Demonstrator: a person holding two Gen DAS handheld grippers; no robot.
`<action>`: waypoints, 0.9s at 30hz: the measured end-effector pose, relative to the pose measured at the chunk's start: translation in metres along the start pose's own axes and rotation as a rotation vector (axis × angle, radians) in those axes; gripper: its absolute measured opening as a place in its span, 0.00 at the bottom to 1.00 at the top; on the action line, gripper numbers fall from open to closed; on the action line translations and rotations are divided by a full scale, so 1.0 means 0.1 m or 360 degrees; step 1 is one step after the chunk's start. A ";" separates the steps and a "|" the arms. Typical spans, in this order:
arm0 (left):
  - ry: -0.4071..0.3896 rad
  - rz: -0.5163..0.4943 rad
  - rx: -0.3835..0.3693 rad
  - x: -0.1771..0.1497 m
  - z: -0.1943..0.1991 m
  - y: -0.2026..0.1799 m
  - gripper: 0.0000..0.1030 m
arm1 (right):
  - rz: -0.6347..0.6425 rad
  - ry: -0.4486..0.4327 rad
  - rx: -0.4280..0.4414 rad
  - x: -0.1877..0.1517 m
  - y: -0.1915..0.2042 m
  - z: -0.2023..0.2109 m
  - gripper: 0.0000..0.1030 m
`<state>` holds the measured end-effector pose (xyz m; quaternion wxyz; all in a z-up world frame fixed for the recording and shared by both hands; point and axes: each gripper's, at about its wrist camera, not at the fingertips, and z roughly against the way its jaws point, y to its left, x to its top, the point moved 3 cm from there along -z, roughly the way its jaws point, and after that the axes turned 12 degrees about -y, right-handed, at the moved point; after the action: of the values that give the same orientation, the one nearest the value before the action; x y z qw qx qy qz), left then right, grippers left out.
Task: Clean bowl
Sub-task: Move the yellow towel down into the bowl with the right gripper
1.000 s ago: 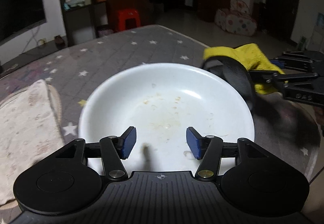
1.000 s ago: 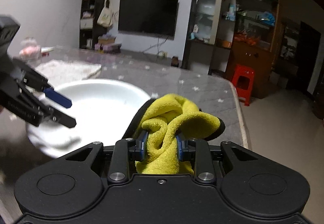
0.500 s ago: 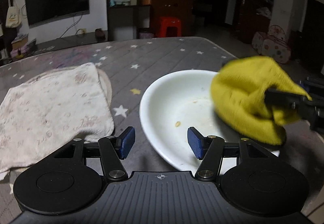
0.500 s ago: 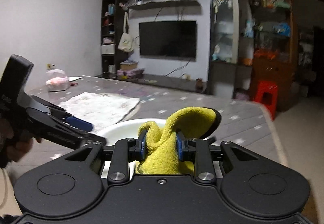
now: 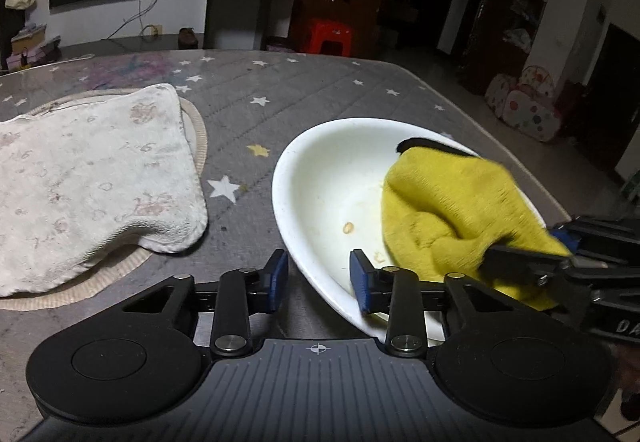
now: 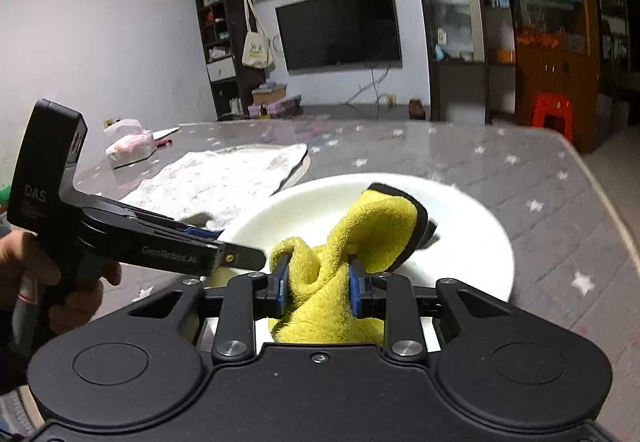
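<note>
Left wrist view: the left gripper (image 5: 319,280) is hovering with its jaws apart, straddling the near rim of the white bowl (image 5: 320,178), one blue pad outside the rim and one inside, neither visibly pressing on it. The bowl is sitting on the star-patterned desk (image 5: 280,94), to the right of a white towel (image 5: 88,178) lying just beside it. Food crumbs (image 5: 349,227) are lying inside the bowl, left of the yellow cloth (image 5: 452,210). Right wrist view: the right gripper (image 6: 316,292) is clamping the yellow cloth (image 6: 340,282) between its pads, and the cloth is draping into the bowl (image 6: 472,226).
</note>
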<state>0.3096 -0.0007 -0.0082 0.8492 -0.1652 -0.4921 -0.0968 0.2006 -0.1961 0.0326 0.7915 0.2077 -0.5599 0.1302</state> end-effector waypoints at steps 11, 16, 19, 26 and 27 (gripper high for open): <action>-0.0041 0.0050 -0.0023 -0.07 -0.06 0.02 0.29 | 0.0003 0.0186 -0.0063 -0.06 0.12 -0.24 0.28; -0.0072 0.0022 -0.0008 -0.11 -0.09 -0.01 0.30 | 0.0045 0.0215 -0.0106 -0.11 0.17 -0.29 0.27; -0.0104 -0.0012 0.0008 -0.14 -0.09 -0.03 0.32 | 0.0100 0.0219 -0.0148 -0.13 0.22 -0.32 0.27; -0.0131 -0.0015 -0.0009 -0.16 -0.10 -0.03 0.35 | 0.0208 0.0213 -0.0278 -0.15 0.18 -0.34 0.27; -0.0134 0.0002 -0.0020 -0.16 -0.10 -0.01 0.35 | 0.0209 0.0214 -0.0292 -0.14 0.15 -0.36 0.27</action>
<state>0.3088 -0.0055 -0.0268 0.8268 -0.1747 -0.5267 -0.0921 0.2192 -0.1656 0.0119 0.8327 0.0882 -0.5274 0.1437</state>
